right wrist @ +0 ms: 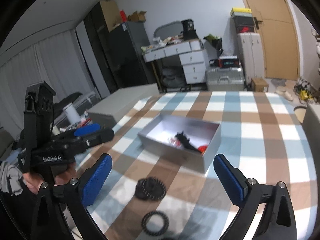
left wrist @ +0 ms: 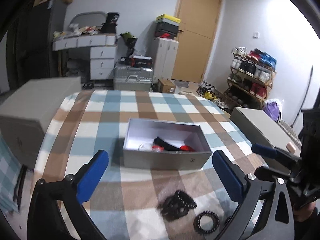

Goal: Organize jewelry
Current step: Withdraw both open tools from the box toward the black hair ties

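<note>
Checked bench (left wrist: 112, 108) – grey box (left wrist: 167, 157) mid-frame, black bracelets (right wrist: 150, 188) lower centre, both grippers (left wrist: 160, 176) (right wrist: 162, 178) spread open, empty – blur risks a mis-grab.

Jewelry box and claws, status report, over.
Left claw open, empty. Right claw open, empty. Gray box open, some pieces inside; black ring bracelet and dark pile out on the checked cloth. Path clear.

Bare checked tablecloth (left wrist: 120, 180) is lying open before the grey box (left wrist: 166, 159). Black bracelets (left wrist: 178, 203) are sitting near the open-topped box.
</note>
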